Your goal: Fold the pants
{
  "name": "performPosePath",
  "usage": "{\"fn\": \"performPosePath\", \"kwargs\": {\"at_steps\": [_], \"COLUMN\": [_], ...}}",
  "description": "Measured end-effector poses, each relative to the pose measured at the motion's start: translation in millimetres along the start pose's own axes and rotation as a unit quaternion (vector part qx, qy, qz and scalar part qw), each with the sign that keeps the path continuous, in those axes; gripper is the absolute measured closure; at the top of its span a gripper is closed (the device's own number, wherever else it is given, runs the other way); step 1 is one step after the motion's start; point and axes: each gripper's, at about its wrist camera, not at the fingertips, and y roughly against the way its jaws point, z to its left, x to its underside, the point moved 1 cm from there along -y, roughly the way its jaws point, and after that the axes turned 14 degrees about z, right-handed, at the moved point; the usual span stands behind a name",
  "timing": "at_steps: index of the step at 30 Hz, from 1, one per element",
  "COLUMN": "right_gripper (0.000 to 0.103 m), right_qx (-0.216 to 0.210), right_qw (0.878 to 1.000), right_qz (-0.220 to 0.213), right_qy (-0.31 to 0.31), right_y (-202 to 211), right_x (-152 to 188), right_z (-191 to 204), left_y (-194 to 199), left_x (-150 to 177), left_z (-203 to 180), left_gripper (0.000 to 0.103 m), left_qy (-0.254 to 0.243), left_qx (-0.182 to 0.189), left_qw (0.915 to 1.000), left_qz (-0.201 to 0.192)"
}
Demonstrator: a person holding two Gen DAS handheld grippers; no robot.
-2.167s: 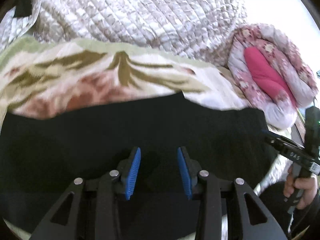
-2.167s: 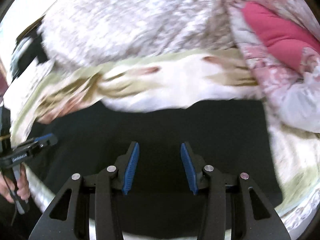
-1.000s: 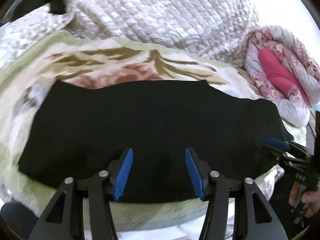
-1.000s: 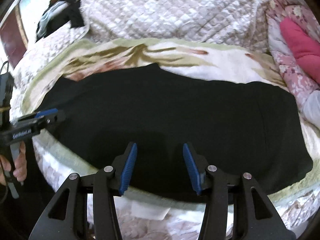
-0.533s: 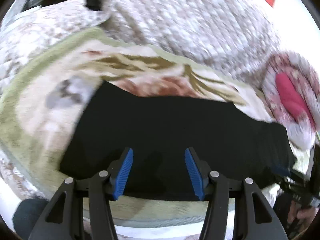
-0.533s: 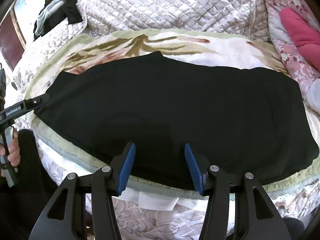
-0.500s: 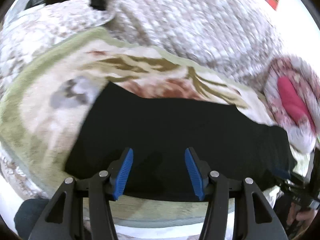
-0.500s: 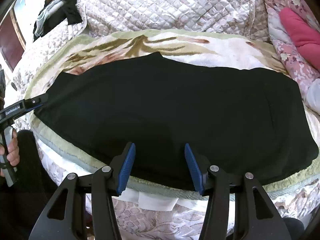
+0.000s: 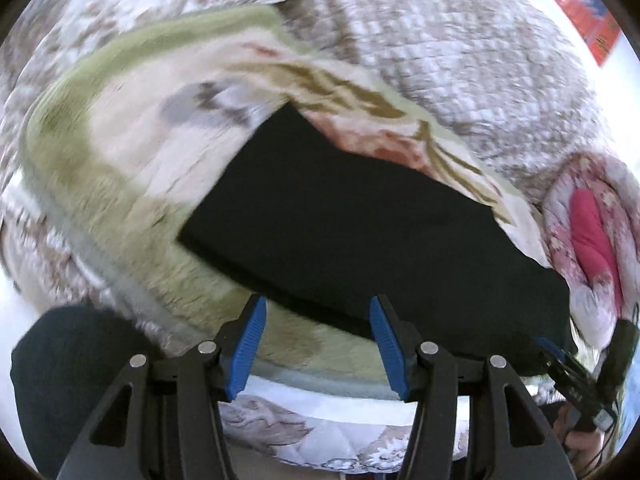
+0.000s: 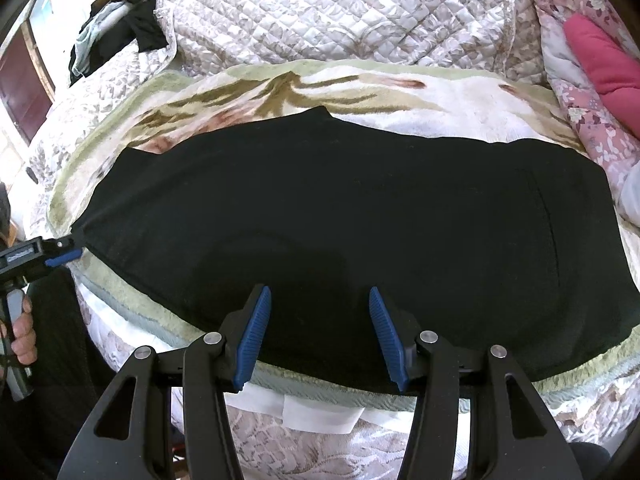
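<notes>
Black pants lie flat and lengthwise across a floral blanket. My right gripper hovers open over the pants' near edge at the middle, with nothing between its fingers. My left gripper is open too, above the near edge close to the left end of the pants. The right wrist view shows the left gripper just off the pants' left end. In the left wrist view, the right gripper is at the lower right, beside the pants' other end.
A quilted bedspread rises behind the blanket. A rolled pink quilt lies at the right end, and dark clothes are piled at the back left. The bed's front edge drops off below the grippers. A person's hand grips the left handle.
The left gripper has slid left along the pants' near edge and rolled, so the pants' left end now sits ahead of it. The right gripper has stayed put. Both stay open.
</notes>
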Motion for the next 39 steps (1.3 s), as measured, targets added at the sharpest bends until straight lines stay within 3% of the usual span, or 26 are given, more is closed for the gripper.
{"fn": "performPosePath", "kwargs": {"at_steps": [3, 15, 17, 19, 22, 28, 32, 36, 39], "right_gripper": [0.051, 0.051, 0.051, 0.051, 0.051, 0.051, 0.051, 0.051, 0.051], "right_qx": [0.0, -0.002, -0.002, -0.002, -0.003, -0.01, -0.014, -0.017, -0.014], "right_qw": [1.0, 1.0, 1.0, 1.0, 1.0, 0.999, 0.998, 0.996, 0.994], "right_qz": [-0.005, -0.019, -0.018, -0.02, -0.023, -0.035, -0.043, -0.053, -0.06], "right_qy": [-0.001, -0.009, -0.01, -0.011, -0.018, -0.035, -0.05, -0.072, -0.086], "right_y": [2, 11, 11, 11, 12, 18, 23, 31, 37], "right_x": [-1, -5, -5, -5, -5, -6, -4, 0, 4], "right_z": [-1, -3, -3, -4, -9, -20, -29, -42, -52], "left_y": [-8, -20, -20, -20, -16, 10, 17, 6, -14], "left_x": [-5, -30, -34, -37, -40, -52, -64, -63, -48], "left_z": [9, 9, 7, 7, 6, -37, -90, -152, -198], "left_gripper": [0.046, 0.049, 0.061, 0.087, 0.094, 0.096, 0.096, 0.096, 0.096], "left_qy": [0.025, 0.023, 0.019, 0.016, 0.011, -0.06, -0.132, -0.216, -0.278], "left_qx": [0.01, -0.001, -0.018, -0.029, -0.019, 0.014, 0.049, 0.088, 0.109], "left_qw": [0.9996, 0.998, 0.9976, 0.9975, 0.9983, 0.9952, 0.9868, 0.9707, 0.9538], "left_qz": [0.01, -0.058, -0.064, -0.063, -0.054, -0.077, -0.081, -0.06, -0.03]}}
